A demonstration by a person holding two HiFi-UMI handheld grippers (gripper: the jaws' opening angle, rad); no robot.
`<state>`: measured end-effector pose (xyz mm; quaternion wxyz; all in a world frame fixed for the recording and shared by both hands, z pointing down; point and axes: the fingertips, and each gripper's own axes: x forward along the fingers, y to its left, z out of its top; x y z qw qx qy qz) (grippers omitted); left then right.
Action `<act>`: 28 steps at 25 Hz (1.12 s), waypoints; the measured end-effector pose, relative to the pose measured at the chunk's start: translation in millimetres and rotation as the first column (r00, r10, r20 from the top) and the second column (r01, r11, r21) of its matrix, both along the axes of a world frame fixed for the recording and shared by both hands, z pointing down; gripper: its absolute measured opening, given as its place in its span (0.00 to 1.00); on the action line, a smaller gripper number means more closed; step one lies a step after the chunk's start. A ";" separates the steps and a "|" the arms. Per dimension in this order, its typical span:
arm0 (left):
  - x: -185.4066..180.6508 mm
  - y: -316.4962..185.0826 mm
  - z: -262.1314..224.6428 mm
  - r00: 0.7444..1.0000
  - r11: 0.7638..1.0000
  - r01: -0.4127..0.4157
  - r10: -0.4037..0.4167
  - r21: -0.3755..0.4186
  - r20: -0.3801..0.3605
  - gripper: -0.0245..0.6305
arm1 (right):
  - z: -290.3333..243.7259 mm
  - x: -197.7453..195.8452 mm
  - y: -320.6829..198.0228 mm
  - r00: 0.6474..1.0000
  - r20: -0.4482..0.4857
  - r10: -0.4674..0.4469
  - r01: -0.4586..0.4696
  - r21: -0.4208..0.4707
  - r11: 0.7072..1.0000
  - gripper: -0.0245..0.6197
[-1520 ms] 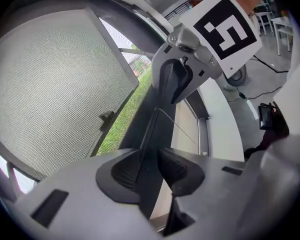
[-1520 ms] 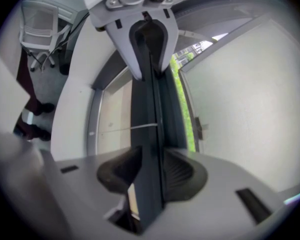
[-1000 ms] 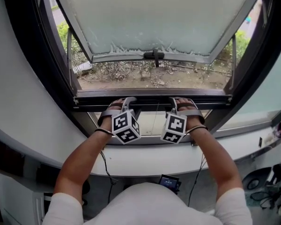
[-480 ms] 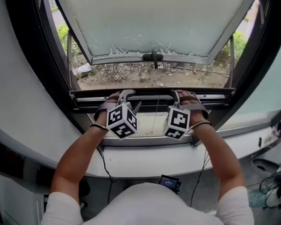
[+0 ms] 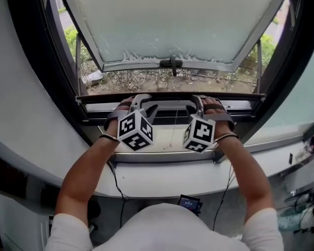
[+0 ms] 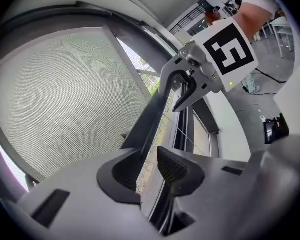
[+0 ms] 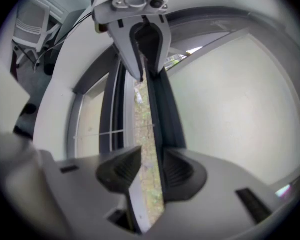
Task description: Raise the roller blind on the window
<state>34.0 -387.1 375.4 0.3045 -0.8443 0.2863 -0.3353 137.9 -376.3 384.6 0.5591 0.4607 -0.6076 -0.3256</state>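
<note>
now the left gripper point(image 5: 143, 101) and right gripper point(image 5: 195, 101) each pinch the roller blind's bar point(image 5: 170, 105) between their jaws, side by side near its middle — it lies level across the lower window point(image 5: 31, 61).

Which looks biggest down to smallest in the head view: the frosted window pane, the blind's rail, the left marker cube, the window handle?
1. frosted window pane
2. blind's rail
3. left marker cube, though it sits nearer the camera
4. window handle
</note>
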 end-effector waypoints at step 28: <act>-0.6 -0.5 -48.2 0.999 1.000 0.003 -0.002 0.006 -0.036 0.21 | -51.6 -5.0 0.5 0.989 0.145 -0.027 -0.001 0.185 0.983 0.26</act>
